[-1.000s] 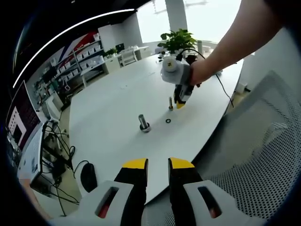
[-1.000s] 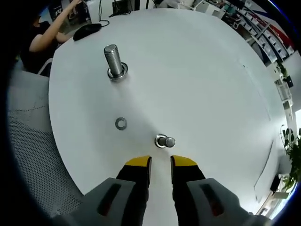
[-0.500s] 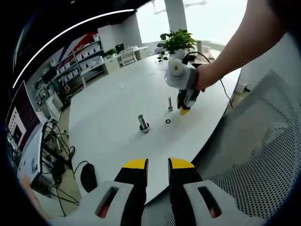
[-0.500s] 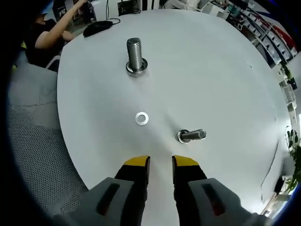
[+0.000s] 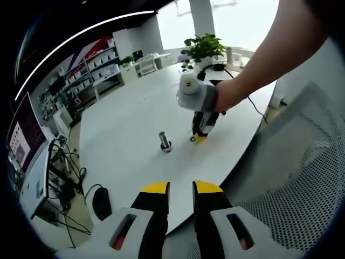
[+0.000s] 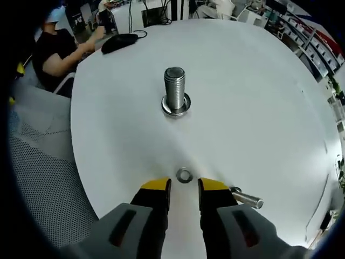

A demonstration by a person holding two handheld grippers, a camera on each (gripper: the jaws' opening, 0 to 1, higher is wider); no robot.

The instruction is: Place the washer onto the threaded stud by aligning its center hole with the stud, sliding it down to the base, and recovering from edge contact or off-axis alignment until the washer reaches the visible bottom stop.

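A small steel washer (image 6: 184,175) lies flat on the white round table (image 6: 259,97), just ahead of my right gripper (image 6: 183,185), whose yellow-tipped jaws stand open on either side of it. Further on stands a thick threaded stud (image 6: 174,97) on its base, upright. A thinner stud (image 6: 247,199) shows to the right of the right jaw. In the left gripper view the right gripper (image 5: 198,137) points down at the table beside the thick stud (image 5: 164,141). My left gripper (image 5: 180,188) hangs open off the table's near edge, holding nothing.
A mesh chair (image 5: 302,162) stands to the right of the table. A black mouse (image 6: 121,42) lies at the far edge, with a seated person (image 6: 54,48) beside it. Shelves (image 5: 89,70), a plant (image 5: 202,46) and cables (image 5: 67,178) ring the table.
My right gripper has moved toward the washer, which now lies just ahead of its jaw tips. The thick stud appears closer. The left gripper has not moved.
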